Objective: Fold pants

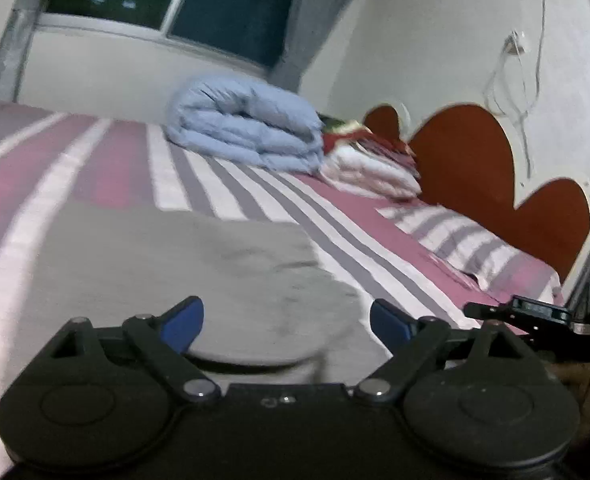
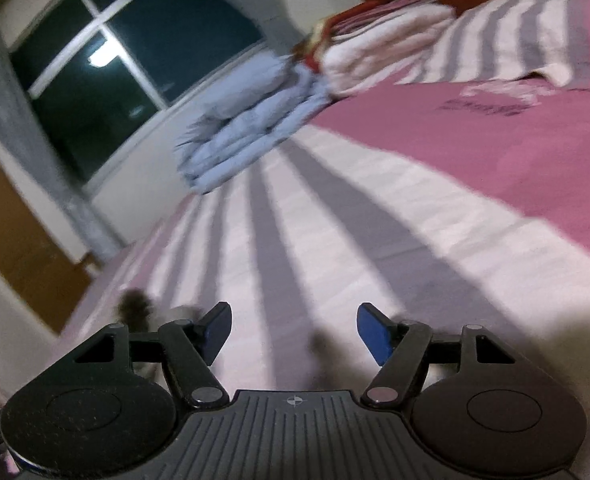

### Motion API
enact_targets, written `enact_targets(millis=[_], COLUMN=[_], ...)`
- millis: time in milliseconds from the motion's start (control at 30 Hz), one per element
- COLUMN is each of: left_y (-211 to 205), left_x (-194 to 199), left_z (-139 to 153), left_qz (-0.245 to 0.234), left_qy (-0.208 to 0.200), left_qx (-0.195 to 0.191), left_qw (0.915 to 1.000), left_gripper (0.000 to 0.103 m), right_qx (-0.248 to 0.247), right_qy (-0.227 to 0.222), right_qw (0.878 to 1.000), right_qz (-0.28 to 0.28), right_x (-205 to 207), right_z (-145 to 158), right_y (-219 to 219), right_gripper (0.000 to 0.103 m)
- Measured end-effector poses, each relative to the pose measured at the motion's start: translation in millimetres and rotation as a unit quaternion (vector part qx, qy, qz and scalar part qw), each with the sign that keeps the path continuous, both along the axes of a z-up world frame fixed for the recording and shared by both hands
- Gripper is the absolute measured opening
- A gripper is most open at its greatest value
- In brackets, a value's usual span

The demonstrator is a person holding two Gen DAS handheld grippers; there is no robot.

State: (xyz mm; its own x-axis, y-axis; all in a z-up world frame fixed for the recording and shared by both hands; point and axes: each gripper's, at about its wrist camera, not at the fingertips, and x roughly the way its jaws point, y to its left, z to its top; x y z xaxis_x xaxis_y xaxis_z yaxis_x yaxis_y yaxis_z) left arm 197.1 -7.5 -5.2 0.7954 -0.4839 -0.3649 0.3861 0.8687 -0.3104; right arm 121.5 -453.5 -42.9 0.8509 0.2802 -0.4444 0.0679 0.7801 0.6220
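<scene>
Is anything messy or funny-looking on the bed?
Not much. The grey pants lie folded on the striped bed sheet, with a few wrinkles near the front edge. The blue quilt sits neatly folded by the window. Nothing looks spilled or broken.

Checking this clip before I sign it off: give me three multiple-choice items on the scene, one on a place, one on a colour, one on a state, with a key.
1. Where does the folded pale-blue quilted duvet lie?
A. On the striped bed, below the window
B. On the floor
C. On the pillow

2. What colour are the flat fabric pants in front of the left gripper?
A. Red
B. Grey
C. Blue

3. How do the left gripper's jaws stand?
A. Shut on the pants
B. Shut on nothing
C. Open, not gripping the cloth

Key: 1 A, the duvet sits on the pink, white and grey striped sheet under the dark window. 2 B, the cloth is plain grey. 3 C, the blue pads stand wide apart above the pants.
</scene>
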Motion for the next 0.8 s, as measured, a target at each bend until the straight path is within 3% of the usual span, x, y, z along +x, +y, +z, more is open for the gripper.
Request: enact_targets(millis=[33, 100, 200, 300, 367, 500, 633, 733, 767, 800], left_y=[14, 45, 91, 121, 138, 157, 157, 150, 149, 148], left_x=[-3, -9, -21, -27, -32, -31, -30, -27, -26, -24], left_z=[1, 3, 1, -9, -23, -43, -41, -44, -46, -47], left_qz=[0.010, 0.066, 0.093, 0.173, 0.218, 0.248, 0.239, 0.228, 0.223, 0.222], left_qy=[-0.006, -0.006, -0.016, 0.005, 0.022, 0.064, 0.053, 0.062, 0.066, 0.069], left_qx=[-0.003, 0.003, -0.045, -0.020, -0.024, -0.039, -0.029, -0.009, -0.006, -0.003], left_qw=[0.9999, 0.9978, 0.9945, 0.9846, 0.9753, 0.9659, 0.9691, 0.9717, 0.9724, 0.9727], left_gripper=[0.084, 0.096, 0.096, 0.096, 0.096, 0.095, 0.096, 0.096, 0.096, 0.096], right_qx=[0.005, 0.013, 0.011, 0.030, 0.049, 0.085, 0.151, 0.153, 0.137, 0.109], right_qy=[-0.003, -0.012, -0.018, -0.020, -0.015, -0.003, 0.046, 0.052, 0.051, 0.044], right_qw=[1.000, 0.999, 0.997, 0.994, 0.992, 0.988, 0.979, 0.979, 0.981, 0.985], right_qz=[0.012, 0.039, 0.074, 0.105, 0.116, 0.126, 0.130, 0.126, 0.126, 0.127], right_x=[1, 3, 8, 14, 20, 34, 61, 76, 77, 77], right_z=[2, 8, 12, 10, 7, 0, -20, -21, -17, -11], right_y=[8, 31, 68, 98, 113, 132, 147, 158, 162, 167], right_gripper=[0.070, 0.070, 0.075, 0.080, 0.084, 0.086, 0.086, 0.085, 0.076, 0.033])
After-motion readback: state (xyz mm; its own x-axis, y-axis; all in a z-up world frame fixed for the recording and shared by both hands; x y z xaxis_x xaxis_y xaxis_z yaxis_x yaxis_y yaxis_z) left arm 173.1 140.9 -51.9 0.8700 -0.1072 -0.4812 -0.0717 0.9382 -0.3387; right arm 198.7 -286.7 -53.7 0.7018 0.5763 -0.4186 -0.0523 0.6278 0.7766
